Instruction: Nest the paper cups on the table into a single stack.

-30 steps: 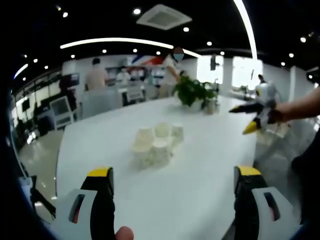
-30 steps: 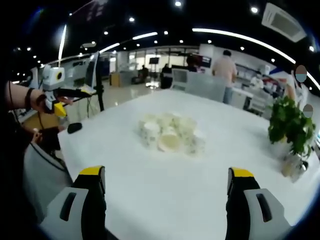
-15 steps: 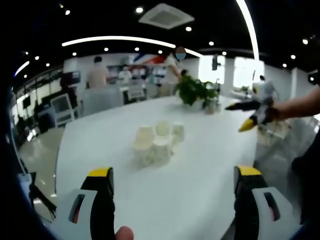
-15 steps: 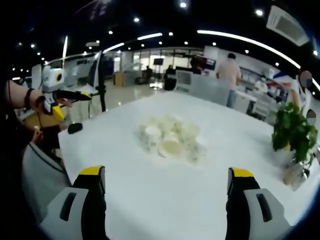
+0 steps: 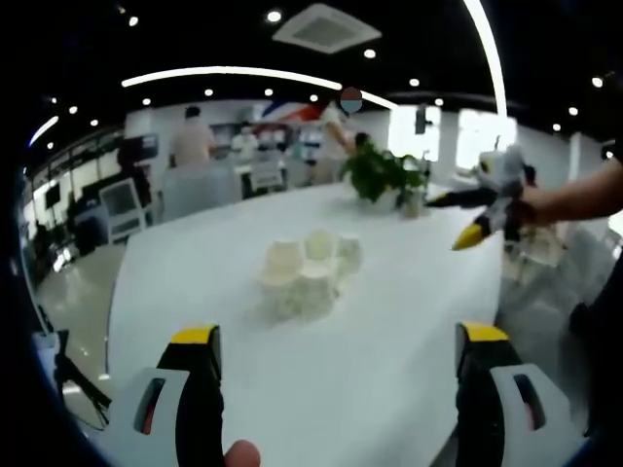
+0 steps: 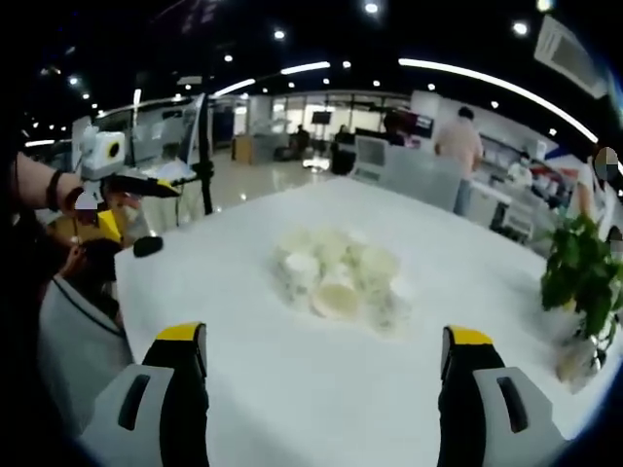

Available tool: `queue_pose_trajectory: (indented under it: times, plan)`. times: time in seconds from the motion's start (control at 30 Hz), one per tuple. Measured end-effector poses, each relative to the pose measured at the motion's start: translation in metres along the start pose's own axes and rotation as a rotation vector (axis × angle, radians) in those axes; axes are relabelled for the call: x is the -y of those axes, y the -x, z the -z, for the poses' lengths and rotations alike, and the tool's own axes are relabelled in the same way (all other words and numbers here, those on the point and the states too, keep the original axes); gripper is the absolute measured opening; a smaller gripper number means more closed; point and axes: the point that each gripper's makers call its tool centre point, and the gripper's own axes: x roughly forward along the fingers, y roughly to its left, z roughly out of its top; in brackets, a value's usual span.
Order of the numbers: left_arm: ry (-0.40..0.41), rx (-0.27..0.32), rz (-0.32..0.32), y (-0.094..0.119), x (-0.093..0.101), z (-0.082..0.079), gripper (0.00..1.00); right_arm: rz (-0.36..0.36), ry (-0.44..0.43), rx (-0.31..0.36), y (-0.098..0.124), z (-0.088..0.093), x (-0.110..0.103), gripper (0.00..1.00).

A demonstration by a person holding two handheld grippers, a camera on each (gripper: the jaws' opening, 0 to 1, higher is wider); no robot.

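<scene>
A cluster of paper cups (image 5: pixel 307 275) sits loose at mid-frame on the white bench (image 5: pixel 389 350), none yet stacked. The left tool (image 5: pixel 336 342) and right tool (image 6: pixel 323 341) both gape wide and empty, well short of the cups (image 6: pixel 341 280). A clean first grasp likely means picking an outer cup, jaws closing gently on its wall (paper crushes easily). In the left gripper view the right tool (image 5: pixel 465 216) is held level at upper right, forearm outstretched.
</scene>
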Motion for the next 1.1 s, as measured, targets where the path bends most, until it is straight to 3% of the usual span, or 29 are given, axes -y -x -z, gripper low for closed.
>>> queue_pose_trajectory:
  times: [0.37, 0.73, 1.1]
  plan:
    - [0.027, 0.0, -0.009, -0.003, 0.0, 0.007, 0.99, -0.027, 0.049, -0.003, -0.02, -0.014, 0.002, 0.93]
    - [0.041, -0.013, -0.036, -0.001, -0.006, 0.016, 0.99, -0.058, 0.048, -0.022, -0.038, -0.01, 0.001, 0.91]
    - [0.054, -0.002, -0.053, -0.005, -0.003, 0.012, 0.99, -0.053, 0.111, -0.037, -0.045, -0.008, 0.014, 0.83]
